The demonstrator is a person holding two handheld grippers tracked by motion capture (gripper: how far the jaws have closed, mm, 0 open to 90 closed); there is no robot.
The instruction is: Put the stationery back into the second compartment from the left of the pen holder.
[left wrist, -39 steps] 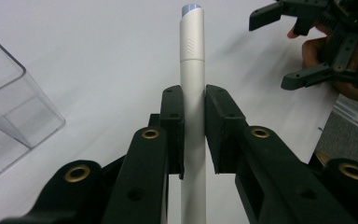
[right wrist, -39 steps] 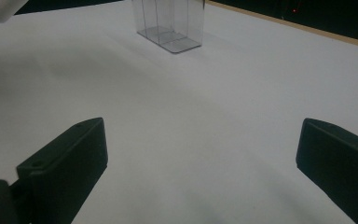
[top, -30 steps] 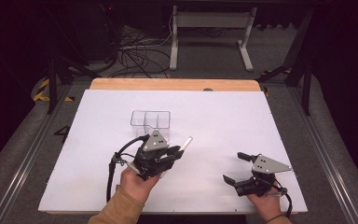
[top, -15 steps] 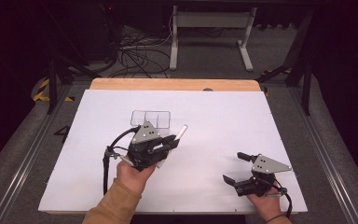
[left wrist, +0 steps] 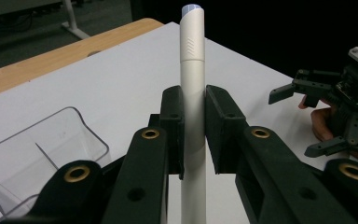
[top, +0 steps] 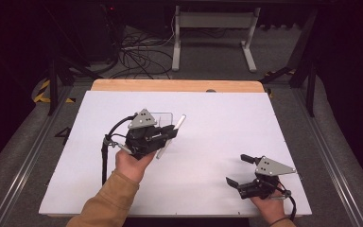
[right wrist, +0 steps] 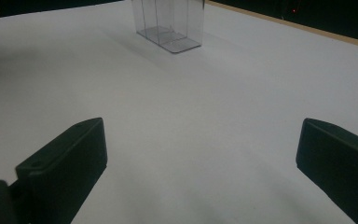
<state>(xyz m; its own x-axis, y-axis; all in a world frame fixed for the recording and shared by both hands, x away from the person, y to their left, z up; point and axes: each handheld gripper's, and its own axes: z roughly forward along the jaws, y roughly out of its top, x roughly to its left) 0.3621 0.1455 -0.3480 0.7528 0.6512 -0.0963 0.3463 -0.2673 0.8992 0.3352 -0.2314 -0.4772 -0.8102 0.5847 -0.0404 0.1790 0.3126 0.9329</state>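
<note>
1. The white table (top: 208,123) spans most of the high view, with a bare wooden strip (top: 177,85) along its 12 o'clock edge.
2. The left gripper (top: 163,136) sits just left of the table's centre, carried by the left hand (top: 131,163), whose tan sleeve (top: 106,201) comes in from 6 o'clock. Its jaws are clenched on the pen.
3. The right gripper (top: 240,169) rests near the table's 5 o'clock corner, well apart from the left one. Its jaws stand released, wide apart with nothing between them, just above the bare table top.
4. The clear plastic organiser (right wrist: 168,23) stands at 12 o'clock from the left gripper, just behind it. Thin walls divide it into compartments.
5. The white pen (left wrist: 192,93) is pinched across its middle between the left jaws. In the high view it slants toward 1 o'clock, its tip beside the organiser.
</note>
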